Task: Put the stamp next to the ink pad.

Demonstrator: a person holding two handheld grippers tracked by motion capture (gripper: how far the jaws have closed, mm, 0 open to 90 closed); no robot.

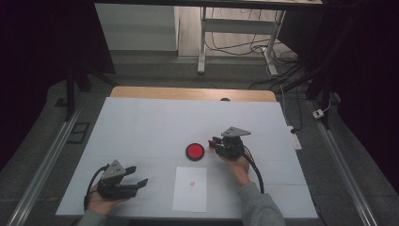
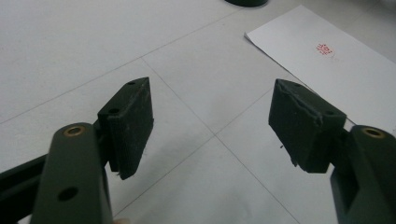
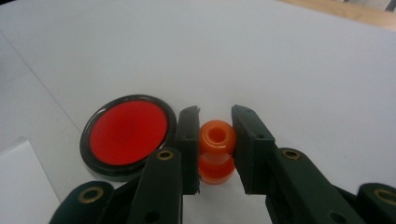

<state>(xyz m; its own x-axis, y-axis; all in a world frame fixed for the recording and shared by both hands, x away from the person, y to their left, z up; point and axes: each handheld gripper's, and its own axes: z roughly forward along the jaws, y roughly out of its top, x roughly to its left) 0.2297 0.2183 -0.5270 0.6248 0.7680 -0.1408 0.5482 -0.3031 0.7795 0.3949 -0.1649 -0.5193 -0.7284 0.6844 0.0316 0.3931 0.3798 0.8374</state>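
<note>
Right gripper (image 3: 215,140) jaws clamp orange spool (image 3: 215,151) beside red disc (image 3: 128,132); left gripper (image 2: 212,121) jaws apart.

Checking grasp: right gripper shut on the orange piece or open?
Shut: right gripper fingers press both sides of the orange piece.

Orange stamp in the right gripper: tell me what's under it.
Under the orange stamp, clamped in the right gripper, is bare white table. Its underside is hidden. The red ink pad sits beside it.
</note>
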